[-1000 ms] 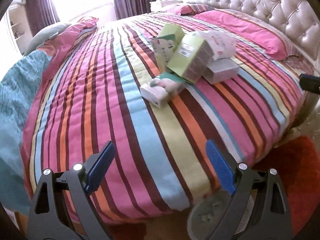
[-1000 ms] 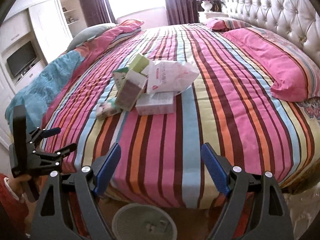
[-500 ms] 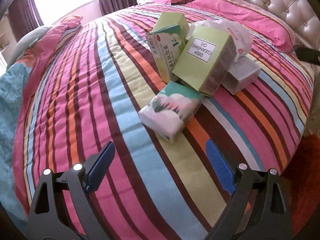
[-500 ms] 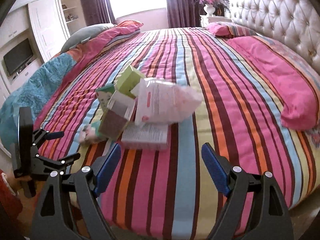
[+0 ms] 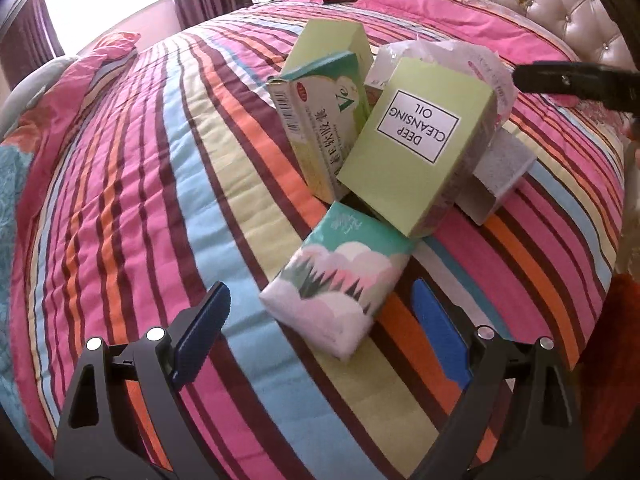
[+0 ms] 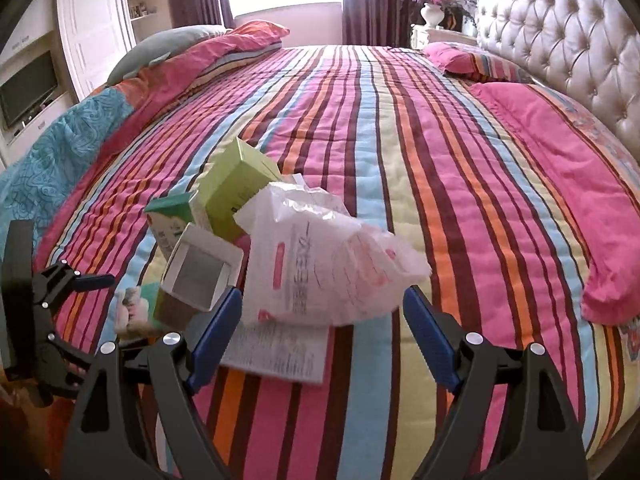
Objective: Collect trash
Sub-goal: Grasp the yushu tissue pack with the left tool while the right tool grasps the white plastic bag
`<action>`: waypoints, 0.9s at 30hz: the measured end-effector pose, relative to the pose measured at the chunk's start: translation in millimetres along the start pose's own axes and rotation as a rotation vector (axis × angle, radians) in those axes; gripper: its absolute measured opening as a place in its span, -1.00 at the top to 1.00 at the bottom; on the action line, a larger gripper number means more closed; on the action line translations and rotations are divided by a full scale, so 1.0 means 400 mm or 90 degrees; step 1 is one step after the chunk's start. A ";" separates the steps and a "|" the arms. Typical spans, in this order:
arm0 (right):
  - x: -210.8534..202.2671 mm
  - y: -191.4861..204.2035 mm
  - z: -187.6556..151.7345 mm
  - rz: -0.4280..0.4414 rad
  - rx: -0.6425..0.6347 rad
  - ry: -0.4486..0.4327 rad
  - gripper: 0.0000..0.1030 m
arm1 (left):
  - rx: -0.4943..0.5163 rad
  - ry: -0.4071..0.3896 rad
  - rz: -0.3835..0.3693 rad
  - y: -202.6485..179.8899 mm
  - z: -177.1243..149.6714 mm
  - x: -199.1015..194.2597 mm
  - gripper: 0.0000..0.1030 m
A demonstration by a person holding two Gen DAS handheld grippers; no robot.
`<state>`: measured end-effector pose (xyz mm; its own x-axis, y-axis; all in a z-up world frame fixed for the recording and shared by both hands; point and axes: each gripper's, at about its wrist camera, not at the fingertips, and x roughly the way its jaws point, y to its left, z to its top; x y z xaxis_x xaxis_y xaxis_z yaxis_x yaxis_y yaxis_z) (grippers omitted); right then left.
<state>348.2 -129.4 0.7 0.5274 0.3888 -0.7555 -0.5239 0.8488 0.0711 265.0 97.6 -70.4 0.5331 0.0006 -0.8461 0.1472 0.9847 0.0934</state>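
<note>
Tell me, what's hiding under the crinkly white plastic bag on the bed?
Under the white plastic bag lies a flat white box covered in small print, resting on the striped bedspread. Only its near end shows; the bag hides the rest.

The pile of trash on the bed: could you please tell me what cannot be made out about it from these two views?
- Flat white box: right wrist view, its far end lies hidden under the crinkled plastic bag.
- Tissue pack: right wrist view, mostly hidden behind the open-ended carton.
- Bag's contents: neither view shows inside.
- Rear green box: left wrist view, its lower part is hidden by the teal-topped carton.
</note>
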 end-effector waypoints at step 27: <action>0.094 -0.097 0.016 -0.018 0.045 0.054 0.16 | -0.128 0.024 -0.003 0.031 0.020 0.054 0.02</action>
<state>392.7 -145.4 -26.5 0.4807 0.3351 -0.8103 -0.4597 0.8832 0.0926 284.8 108.5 -83.2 0.5011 -0.0010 -0.8654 -0.0215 0.9997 -0.0136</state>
